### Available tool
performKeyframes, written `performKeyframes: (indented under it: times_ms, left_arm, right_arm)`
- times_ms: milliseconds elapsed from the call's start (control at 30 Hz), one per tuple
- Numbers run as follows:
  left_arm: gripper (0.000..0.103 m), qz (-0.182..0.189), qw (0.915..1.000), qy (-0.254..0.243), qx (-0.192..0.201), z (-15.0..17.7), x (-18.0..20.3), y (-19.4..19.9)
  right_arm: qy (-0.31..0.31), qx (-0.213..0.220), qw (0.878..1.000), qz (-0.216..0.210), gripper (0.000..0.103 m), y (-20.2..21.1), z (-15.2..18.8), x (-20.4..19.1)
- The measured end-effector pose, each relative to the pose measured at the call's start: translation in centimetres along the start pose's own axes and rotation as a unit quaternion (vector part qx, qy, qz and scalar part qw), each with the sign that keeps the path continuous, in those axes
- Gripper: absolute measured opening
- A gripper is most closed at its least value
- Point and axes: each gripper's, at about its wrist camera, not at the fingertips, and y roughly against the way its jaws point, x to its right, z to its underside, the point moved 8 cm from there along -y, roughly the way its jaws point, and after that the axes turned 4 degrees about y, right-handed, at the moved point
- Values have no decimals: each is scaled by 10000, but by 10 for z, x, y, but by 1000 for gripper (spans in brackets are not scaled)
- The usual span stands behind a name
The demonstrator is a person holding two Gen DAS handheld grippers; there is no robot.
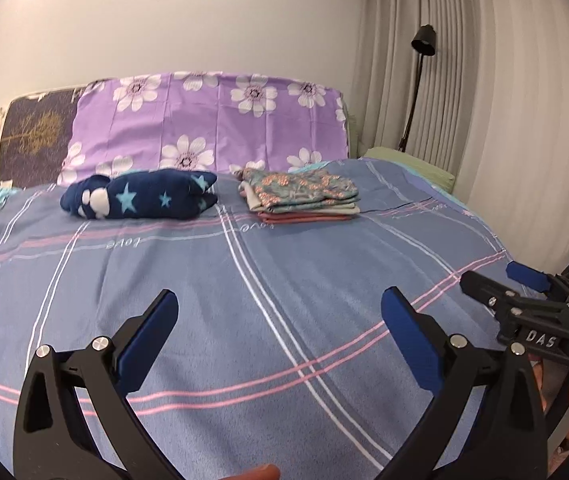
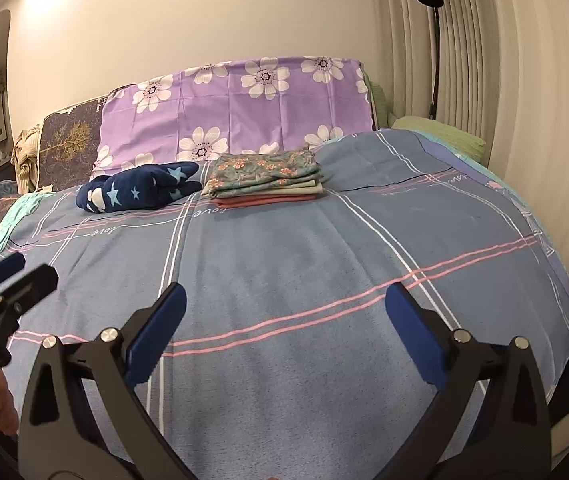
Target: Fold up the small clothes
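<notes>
A navy garment with light blue stars (image 1: pixel 140 199) lies bunched at the far side of the bed, also in the right wrist view (image 2: pixel 140 187). Right of it sits a neat stack of folded clothes, floral piece on top (image 1: pixel 300 196) (image 2: pixel 264 178). My left gripper (image 1: pixel 278 312) is open and empty above the blue plaid bedsheet (image 1: pixel 244 300), well short of the clothes. My right gripper (image 2: pixel 284 304) is open and empty too, and shows at the right edge of the left wrist view (image 1: pixel 496 276). The left gripper shows at the left edge of the right wrist view (image 2: pixel 24 270).
A purple floral pillow (image 1: pixel 212 120) and a dark patterned cushion (image 1: pixel 36 136) lean on the wall behind the clothes. A black floor lamp (image 1: pixel 420 80) and grey curtains stand at the right. A green blanket (image 2: pixel 440 136) lies at the bed's far right corner.
</notes>
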Motion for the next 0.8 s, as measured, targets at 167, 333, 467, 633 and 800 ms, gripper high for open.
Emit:
performKeyframes:
  times_ms: [167,333,467,633,800]
  left_arm:
    - [102,7,9999,29,-138,6,-2,-6]
    - [102,9,9998,-87,-199,11,3,-10]
    - [102,-13,9996,-190,-231,16,6,-11]
    - [102,-78,9992,-234,-316,18,8,-14]
    - [102,-89,9992,-240,-316,18,8,-14]
  right_arm:
    - [68,-3,10000,26,101,0,1,-4]
    - [35,-32,9999,90,101,-3,5,-1]
    - [-72,-112,9999,87,101,-6,9,1]
    - [-125,-178,9997,65,101,-10,13,3]
    - [-102,-229,9996,87,101,-13,14,5]
